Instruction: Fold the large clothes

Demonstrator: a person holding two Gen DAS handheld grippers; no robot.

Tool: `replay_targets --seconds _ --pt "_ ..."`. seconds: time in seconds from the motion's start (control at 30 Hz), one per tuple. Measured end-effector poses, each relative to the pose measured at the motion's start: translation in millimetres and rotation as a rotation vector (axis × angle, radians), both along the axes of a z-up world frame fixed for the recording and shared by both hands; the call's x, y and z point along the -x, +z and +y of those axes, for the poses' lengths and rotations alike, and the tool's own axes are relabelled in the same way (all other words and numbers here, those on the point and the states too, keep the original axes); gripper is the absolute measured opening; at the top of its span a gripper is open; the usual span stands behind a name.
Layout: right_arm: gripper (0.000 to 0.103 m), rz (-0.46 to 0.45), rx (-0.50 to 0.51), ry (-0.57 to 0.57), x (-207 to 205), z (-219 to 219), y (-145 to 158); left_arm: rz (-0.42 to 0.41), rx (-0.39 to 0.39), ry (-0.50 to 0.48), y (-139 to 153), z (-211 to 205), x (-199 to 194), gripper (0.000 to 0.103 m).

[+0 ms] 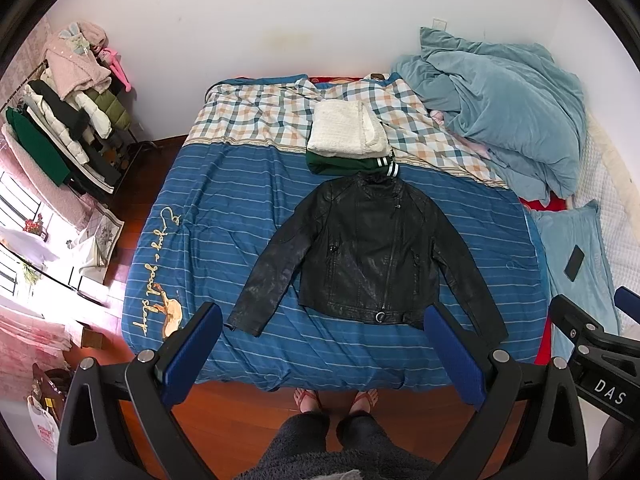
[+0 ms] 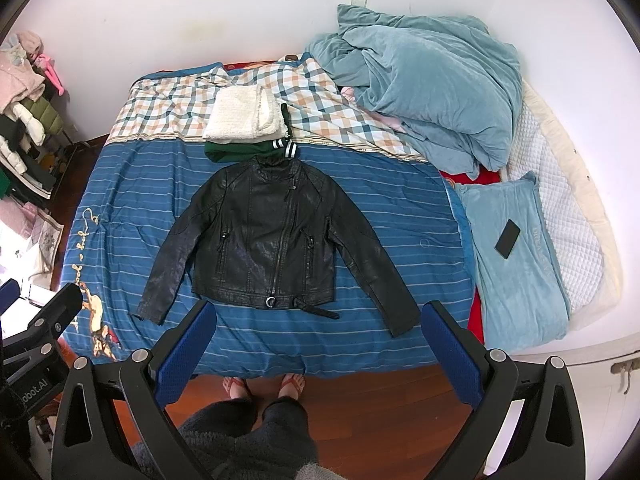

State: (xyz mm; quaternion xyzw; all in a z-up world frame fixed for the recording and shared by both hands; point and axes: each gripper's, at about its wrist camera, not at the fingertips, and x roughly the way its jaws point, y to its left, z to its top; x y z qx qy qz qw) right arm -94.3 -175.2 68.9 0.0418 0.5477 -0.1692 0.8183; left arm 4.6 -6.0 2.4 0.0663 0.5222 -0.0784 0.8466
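a bed with a blue striped cover (image 1: 248, 216) holds a heaped pale blue velvet duvet (image 2: 432, 92) at its far right and, spread flat front-up in the middle with both sleeves out, a black leather zip jacket (image 2: 264, 240). just beyond its collar lie a folded white fleecy garment (image 1: 346, 130) on a folded dark green garment (image 1: 340, 163). nearest the viewer, the left gripper (image 1: 324, 356) and right gripper (image 2: 320, 354) hover above the bed's near edge, blue-padded fingers spread wide, holding nothing.

The blue striped bedspread (image 1: 248, 216) carries cursive embroidery along its left edge reading "Enjoy a good sleep". The right tongs' (image 1: 600, 364) body, seen from the left wrist view, shows white letters "DAS". The left tongs' (image 2: 36, 344) body shows "obot.AI", upside down. The light blue pillow (image 2: 516, 272) bears faint lettering, seemingly "DREAM".
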Motion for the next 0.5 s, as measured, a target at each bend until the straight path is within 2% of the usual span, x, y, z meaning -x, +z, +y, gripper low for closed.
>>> replay_targets --seconds 0.5 --pt "0.103 -0.003 0.000 0.003 -0.5 1.0 4.0 -0.005 0.001 0.001 1.9 -3.1 0.5 0.103"
